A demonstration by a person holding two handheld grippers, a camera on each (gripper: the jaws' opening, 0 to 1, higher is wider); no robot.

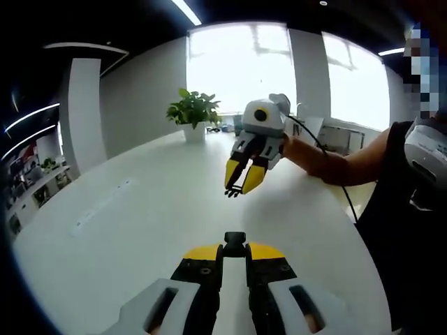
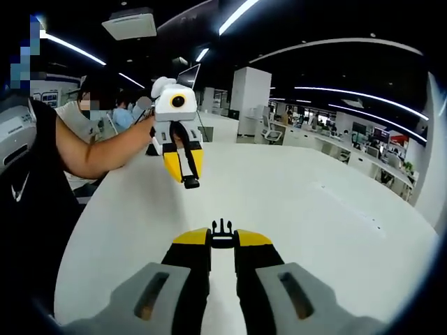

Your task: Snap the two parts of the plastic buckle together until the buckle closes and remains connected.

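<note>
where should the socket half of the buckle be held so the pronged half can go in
By its closed back end, as the left tongs have it, shut on the socket with the mouth pointing out past the tips. The prongs on the half in the right tongs likewise stick forward, so the halves can meet nose to nose.

light: blown-out windows [image 1: 279,70], ceiling strips [image 2: 237,14] | edges: fisheye-bent, dark | focus: sharp
</note>
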